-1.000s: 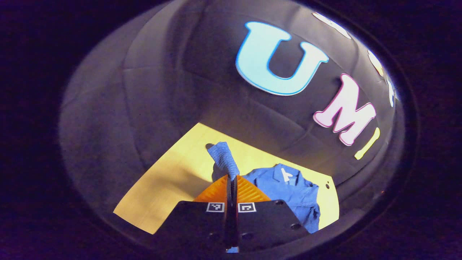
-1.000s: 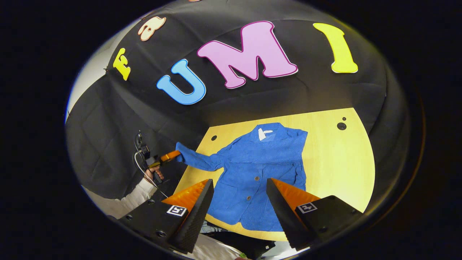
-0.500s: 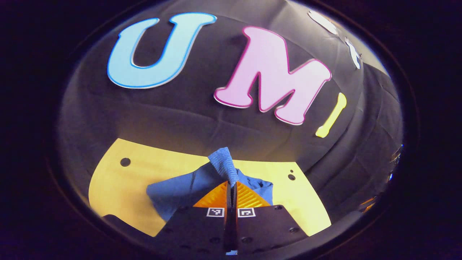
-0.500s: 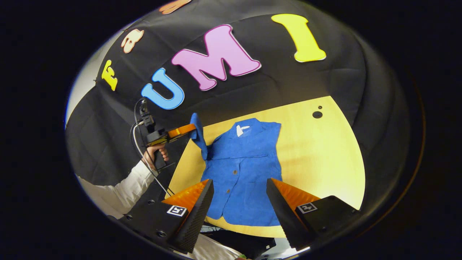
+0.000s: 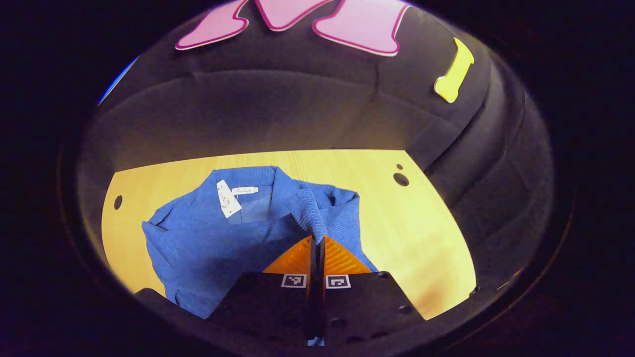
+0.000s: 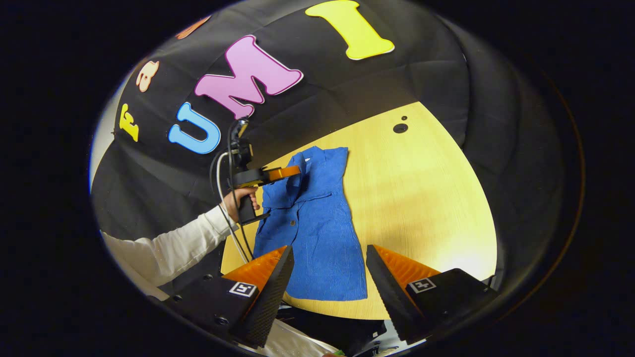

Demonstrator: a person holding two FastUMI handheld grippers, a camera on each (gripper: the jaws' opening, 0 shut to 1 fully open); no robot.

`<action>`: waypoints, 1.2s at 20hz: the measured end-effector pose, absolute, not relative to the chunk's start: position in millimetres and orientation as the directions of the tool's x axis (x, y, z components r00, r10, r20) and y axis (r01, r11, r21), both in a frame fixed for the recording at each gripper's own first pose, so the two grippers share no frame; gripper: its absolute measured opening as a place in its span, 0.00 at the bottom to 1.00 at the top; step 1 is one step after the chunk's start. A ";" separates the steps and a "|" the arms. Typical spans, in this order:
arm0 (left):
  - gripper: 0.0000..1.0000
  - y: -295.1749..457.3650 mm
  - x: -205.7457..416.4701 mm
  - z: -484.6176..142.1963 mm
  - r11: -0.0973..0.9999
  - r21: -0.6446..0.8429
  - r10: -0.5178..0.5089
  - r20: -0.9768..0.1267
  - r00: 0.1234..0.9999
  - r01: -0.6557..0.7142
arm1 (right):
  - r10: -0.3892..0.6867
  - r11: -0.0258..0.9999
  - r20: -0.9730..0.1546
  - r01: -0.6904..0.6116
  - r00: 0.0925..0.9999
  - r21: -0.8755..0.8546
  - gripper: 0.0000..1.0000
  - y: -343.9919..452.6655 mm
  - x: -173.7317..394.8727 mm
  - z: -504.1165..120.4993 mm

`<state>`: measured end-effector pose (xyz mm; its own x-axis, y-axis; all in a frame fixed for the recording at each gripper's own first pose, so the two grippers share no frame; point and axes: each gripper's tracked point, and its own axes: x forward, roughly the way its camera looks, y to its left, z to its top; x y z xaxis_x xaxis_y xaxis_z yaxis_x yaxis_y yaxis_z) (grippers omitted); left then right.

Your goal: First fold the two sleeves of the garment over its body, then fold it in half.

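Fingers: left gripper [image 5: 318, 241] clamps sleeve [image 5: 310, 213] above jacket [image 5: 208, 238] | right gripper [image 6: 327, 263] parted, empty

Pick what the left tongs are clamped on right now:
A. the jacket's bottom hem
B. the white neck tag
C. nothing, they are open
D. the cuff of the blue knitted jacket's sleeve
D. In the left gripper view the left tongs are closed with the ribbed cuff of the blue knitted jacket pinched between them, carried over the jacket's body; the white neck tag lies free near the collar.
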<state>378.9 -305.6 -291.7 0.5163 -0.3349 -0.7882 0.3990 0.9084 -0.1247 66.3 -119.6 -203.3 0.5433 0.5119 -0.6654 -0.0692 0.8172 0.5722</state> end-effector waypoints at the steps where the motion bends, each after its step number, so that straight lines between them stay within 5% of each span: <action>1: 0.00 -312.7 376.7 -300.9 0.908 -0.129 -0.332 -0.800 0.499 0.398 | 0.511 0.815 -0.666 -0.060 0.543 0.577 0.94 -123.9 64.3 -207.8; 4: 0.02 -349.5 361.6 -296.1 0.870 -0.270 -0.451 -0.773 0.447 0.411 | 0.502 0.815 -0.682 -0.027 0.532 0.579 0.94 -135.2 57.8 -224.0; 5: 0.10 -361.0 360.2 -286.6 0.850 -0.318 -0.498 -0.746 0.442 0.421 | 0.505 0.812 -0.683 -0.022 0.528 0.583 0.94 -135.5 55.8 -226.2; 7: 0.55 -373.9 360.7 -273.8 0.837 -0.332 -0.524 -0.713 0.466 0.434 | 0.507 0.809 -0.682 -0.017 0.527 0.588 0.94 -135.8 51.9 -228.3; 9: 0.83 -365.2 358.8 -252.9 0.845 -0.289 -0.507 -0.700 0.503 0.450 | 0.507 0.807 -0.681 -0.015 0.528 0.590 0.94 -134.7 49.5 -230.2; 16: 0.83 -234.0 253.8 -240.1 0.914 -0.188 -0.357 -0.794 0.493 0.359 | 0.527 0.817 -0.696 -0.065 0.488 0.573 0.94 -94.2 38.5 -242.7; 20: 0.86 -108.6 148.1 -281.2 0.969 -0.085 -0.181 -0.885 0.430 0.232 | 0.531 0.838 -0.765 -0.098 0.364 0.536 0.94 -52.4 14.3 -280.1; 24: 0.86 -33.0 69.8 -324.1 0.992 -0.100 -0.120 -0.942 0.314 0.080 | 0.490 0.871 -0.837 -0.106 0.242 0.480 0.95 -24.1 -3.0 -318.2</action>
